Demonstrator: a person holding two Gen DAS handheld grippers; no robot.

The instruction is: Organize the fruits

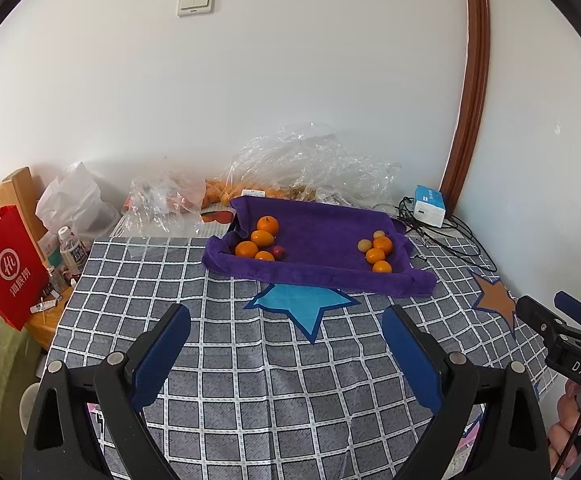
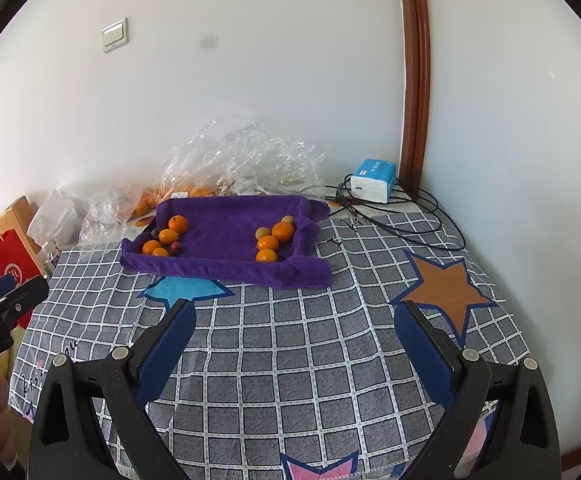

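A purple towel-lined tray [image 1: 314, 236] [image 2: 226, 228] sits at the far side of the checked tablecloth. In its left end lie several oranges [image 1: 261, 237] [image 2: 169, 236] and one small dark red fruit [image 1: 277, 252] [image 2: 176, 246]. In its right end lie three oranges [image 1: 381, 245] [image 2: 282, 231] and two small pale yellow fruits [image 1: 364, 245] [image 2: 261, 233]. My left gripper [image 1: 286, 320] is open and empty, hovering over the cloth well short of the tray. My right gripper [image 2: 296, 318] is also open and empty, equally short of the tray.
Crumpled clear plastic bags [image 1: 302, 160] [image 2: 242, 152] with more oranges lie behind the tray by the wall. A blue-white tissue pack [image 1: 429, 204] [image 2: 372, 180] and black cables [image 2: 410, 224] sit at the back right. A red paper bag [image 1: 4, 264] and a bottle [image 1: 72, 252] stand at the left.
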